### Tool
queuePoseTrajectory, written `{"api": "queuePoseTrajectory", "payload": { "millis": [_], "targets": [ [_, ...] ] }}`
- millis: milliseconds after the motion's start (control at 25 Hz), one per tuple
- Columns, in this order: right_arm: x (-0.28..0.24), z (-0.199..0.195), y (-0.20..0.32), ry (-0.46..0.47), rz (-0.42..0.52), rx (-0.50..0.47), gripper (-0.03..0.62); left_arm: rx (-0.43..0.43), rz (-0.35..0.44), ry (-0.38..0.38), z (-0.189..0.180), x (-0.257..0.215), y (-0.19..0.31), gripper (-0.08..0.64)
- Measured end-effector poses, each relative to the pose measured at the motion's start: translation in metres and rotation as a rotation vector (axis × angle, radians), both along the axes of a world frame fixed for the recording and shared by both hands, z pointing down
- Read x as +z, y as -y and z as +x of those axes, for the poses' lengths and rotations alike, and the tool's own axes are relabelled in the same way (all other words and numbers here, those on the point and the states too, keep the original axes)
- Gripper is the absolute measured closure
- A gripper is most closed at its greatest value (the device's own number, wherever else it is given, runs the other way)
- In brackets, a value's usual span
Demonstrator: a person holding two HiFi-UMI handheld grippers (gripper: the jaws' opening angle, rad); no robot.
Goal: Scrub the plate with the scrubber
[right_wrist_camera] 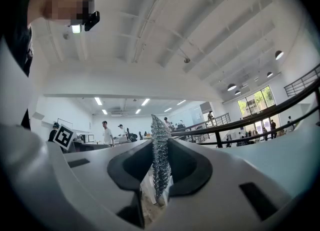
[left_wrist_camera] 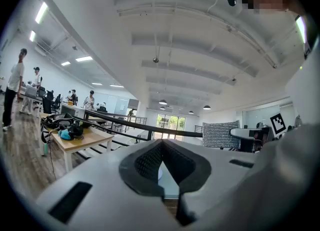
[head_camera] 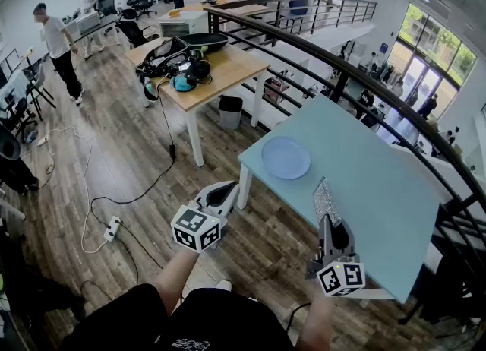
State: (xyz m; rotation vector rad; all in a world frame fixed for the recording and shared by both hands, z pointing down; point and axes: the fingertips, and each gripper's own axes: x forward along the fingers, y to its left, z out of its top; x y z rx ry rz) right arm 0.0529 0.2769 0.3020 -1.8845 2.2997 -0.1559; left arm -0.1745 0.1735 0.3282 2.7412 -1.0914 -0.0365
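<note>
A pale blue plate [head_camera: 286, 157] lies on the light blue table [head_camera: 380, 182] near its far left corner. My right gripper [head_camera: 331, 228] is shut on a flat silvery mesh scrubber [head_camera: 326, 200], which stands up from the jaws over the table's near part, short of the plate. In the right gripper view the scrubber [right_wrist_camera: 160, 160] is pinched edge-on between the dark pads. My left gripper [head_camera: 228, 190] hovers over the wooden floor left of the table, jaws shut on nothing [left_wrist_camera: 161, 170].
A dark railing [head_camera: 334, 68] curves behind the table. A wooden desk [head_camera: 205, 68] with bags and a bin [head_camera: 230, 111] stands farther back. Cables and a power strip [head_camera: 112, 228] lie on the floor at left. People stand in the distance.
</note>
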Motion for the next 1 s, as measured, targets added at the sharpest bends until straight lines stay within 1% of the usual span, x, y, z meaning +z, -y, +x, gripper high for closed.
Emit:
{"api": "queuePoseTrajectory", "payload": {
  "millis": [320, 520, 640, 1000],
  "targets": [
    [-0.002, -0.008, 0.009, -0.02, 0.009, 0.016, 0.508, 0.004, 0.01, -0.017, -0.011, 0.0, 0.012, 0.552],
    [-0.003, -0.017, 0.014, 0.009, 0.016, 0.008, 0.505, 0.022, 0.013, -0.018, -0.014, 0.001, 0.019, 0.552],
    [-0.002, -0.021, 0.016, 0.011, 0.016, 0.016, 0.505, 0.035, 0.015, -0.014, -0.017, 0.004, 0.023, 0.552],
    [0.006, -0.039, 0.025, 0.021, 0.01, 0.045, 0.505, 0.068, -0.025, -0.012, -0.041, 0.024, 0.038, 0.552]
  ]
}}
